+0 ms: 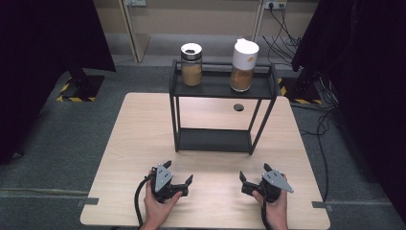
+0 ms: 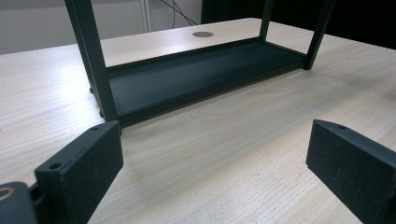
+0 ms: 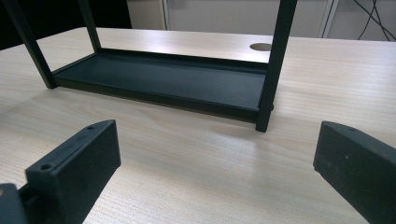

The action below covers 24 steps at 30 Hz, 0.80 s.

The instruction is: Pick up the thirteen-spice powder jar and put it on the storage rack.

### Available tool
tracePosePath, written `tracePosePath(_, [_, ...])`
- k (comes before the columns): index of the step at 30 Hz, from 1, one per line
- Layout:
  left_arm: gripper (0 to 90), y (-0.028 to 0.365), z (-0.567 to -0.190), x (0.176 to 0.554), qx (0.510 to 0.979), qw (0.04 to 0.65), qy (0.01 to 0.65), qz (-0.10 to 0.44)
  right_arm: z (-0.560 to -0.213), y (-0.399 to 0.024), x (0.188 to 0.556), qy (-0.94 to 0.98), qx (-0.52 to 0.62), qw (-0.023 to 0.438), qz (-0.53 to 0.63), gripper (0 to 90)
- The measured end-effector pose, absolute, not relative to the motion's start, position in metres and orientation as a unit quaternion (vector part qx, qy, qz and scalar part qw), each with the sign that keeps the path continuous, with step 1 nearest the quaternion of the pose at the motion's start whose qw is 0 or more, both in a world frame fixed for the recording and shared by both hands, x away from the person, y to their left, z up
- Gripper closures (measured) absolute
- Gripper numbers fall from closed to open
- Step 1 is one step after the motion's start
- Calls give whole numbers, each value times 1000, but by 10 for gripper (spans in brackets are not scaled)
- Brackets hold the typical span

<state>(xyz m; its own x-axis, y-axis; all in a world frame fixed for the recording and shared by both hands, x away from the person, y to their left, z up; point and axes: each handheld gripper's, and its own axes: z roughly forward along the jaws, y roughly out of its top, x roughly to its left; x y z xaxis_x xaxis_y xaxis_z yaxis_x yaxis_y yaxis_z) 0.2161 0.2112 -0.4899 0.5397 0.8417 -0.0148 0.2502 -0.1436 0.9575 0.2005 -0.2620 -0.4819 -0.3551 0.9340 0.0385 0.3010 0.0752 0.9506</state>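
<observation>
Both the left gripper (image 1: 179,173) and right gripper (image 1: 253,174) sat wide open and empty near the table's (image 1: 139,143) front edge, so I'd have lifted well above the rack's (image 1: 222,86) rail before squaring up on either jar (image 1: 191,64).

Bright overhead light, soft shadows, glare on table (image 2: 65,70); bkgd dim.

Left claw (image 2: 215,163) jaws wide apart, low over bare wooden surface (image 2: 224,140). Black rack (image 2: 187,79) just ahead, lower shelf bare. Round hole (image 2: 203,34) in surface beyond.
</observation>
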Motion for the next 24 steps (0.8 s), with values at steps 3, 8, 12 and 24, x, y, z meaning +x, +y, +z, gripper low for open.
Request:
tracePosePath(3, [31,211,-490,216,702,526,389,281,-482,-263,201,660,467,320,494,4])
tracePosePath(8, [31,211,-490,216,703,525,389,281,-482,-263,201,659,467,319,495,4])
tracePosePath(12, [31,211,-490,216,702,526,388,281,-482,-263,200,660,466,320,495,4])
tracePosePath(24, [31,211,-490,216,703,525,387,282,-482,-262,200,663,461,324,492,4])
